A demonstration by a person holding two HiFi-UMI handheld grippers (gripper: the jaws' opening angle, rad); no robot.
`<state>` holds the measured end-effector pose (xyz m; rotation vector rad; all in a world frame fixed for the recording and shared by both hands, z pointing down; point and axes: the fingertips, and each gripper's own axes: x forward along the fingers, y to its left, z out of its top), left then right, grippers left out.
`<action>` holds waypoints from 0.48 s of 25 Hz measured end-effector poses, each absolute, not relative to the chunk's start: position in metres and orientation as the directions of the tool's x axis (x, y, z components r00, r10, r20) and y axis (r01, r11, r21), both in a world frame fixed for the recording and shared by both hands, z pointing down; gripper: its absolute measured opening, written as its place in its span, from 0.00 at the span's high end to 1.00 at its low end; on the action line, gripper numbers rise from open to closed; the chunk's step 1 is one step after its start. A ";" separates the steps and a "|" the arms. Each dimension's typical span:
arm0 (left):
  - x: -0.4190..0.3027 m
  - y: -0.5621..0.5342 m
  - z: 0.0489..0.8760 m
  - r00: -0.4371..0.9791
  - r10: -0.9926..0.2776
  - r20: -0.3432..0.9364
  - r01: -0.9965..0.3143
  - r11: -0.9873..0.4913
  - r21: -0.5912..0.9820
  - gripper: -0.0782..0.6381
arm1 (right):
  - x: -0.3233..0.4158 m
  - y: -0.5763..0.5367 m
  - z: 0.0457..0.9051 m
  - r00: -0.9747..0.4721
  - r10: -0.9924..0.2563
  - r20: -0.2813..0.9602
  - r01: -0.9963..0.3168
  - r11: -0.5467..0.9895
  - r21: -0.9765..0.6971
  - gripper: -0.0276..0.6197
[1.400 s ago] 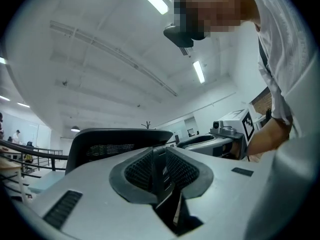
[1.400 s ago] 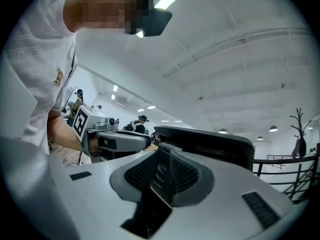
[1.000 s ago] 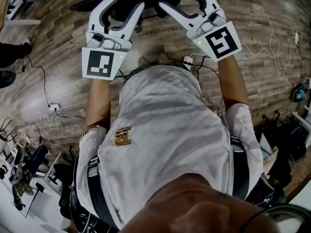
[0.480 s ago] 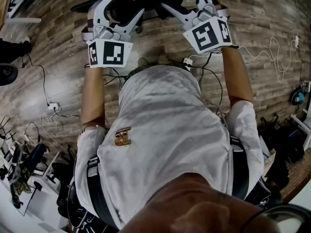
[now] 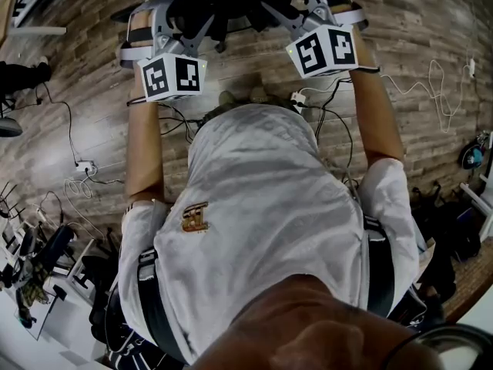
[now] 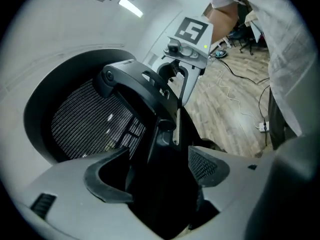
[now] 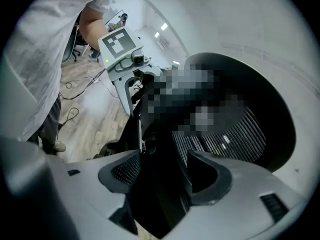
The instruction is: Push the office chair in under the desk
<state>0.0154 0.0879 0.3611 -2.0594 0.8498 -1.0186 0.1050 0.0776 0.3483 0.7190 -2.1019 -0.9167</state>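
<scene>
Straddling the black mesh-backed office chair (image 6: 85, 119), both grippers stand w/ jaws spread wide. Left gripper (image 6: 159, 169): jaws have just been opening and are now abt as wide as they go. The chair's black back strut runs btwn them, and the pads look clear of it. Right gripper (image 7: 162, 176): same, jaws just opened wide, dark strut btwn, no grip. Each gripper sits at its own side of the chair back, facing the other across the frame. Chair stands right in front of the person in the white shirt (image 5: 269, 206), on brown wood-plank floor (image 5: 85, 106).
</scene>
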 end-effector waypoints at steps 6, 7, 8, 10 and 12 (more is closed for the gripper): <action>0.012 0.076 0.371 0.429 -0.807 0.406 -0.206 -0.525 -0.826 0.38 | 0.113 0.071 0.361 -0.541 -0.724 0.428 -0.116 0.568 0.815 0.55; 0.012 0.075 0.372 0.423 -0.812 0.402 -0.201 -0.517 -0.832 0.38 | 0.116 0.067 0.363 -0.528 -0.734 0.426 -0.110 0.557 0.823 0.55; 0.013 0.073 0.373 0.416 -0.818 0.398 -0.195 -0.507 -0.839 0.38 | 0.119 0.063 0.365 -0.515 -0.746 0.423 -0.105 0.544 0.832 0.55; 0.016 0.068 0.374 0.405 -0.828 0.387 -0.187 -0.489 -0.852 0.38 | 0.126 0.054 0.370 -0.492 -0.763 0.420 -0.088 0.523 0.848 0.55; 0.018 0.060 0.377 0.394 -0.838 0.376 -0.192 -0.476 -0.859 0.38 | 0.129 0.045 0.374 -0.487 -0.770 0.412 -0.071 0.505 0.860 0.55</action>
